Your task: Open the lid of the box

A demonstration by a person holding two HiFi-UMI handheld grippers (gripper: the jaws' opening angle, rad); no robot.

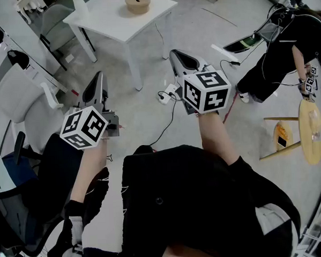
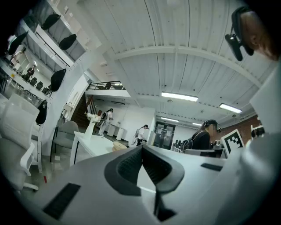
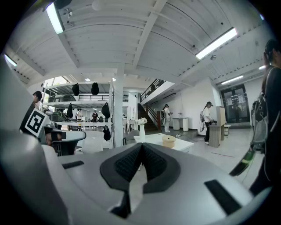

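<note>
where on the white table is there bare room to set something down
Most of the white table is bare: the broad near corner in front of the round box, and the strip between that box and the vase. The floor beside the table leg is crowded, with a power strip and cable.

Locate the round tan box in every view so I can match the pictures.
Head view: round tan box at top centre, on the white table.
Left gripper view: small, left of centre, on the table's right end.
Right gripper view: small, just right of centre, on the table's right end.
Shared landmark: the white table under it.
</note>
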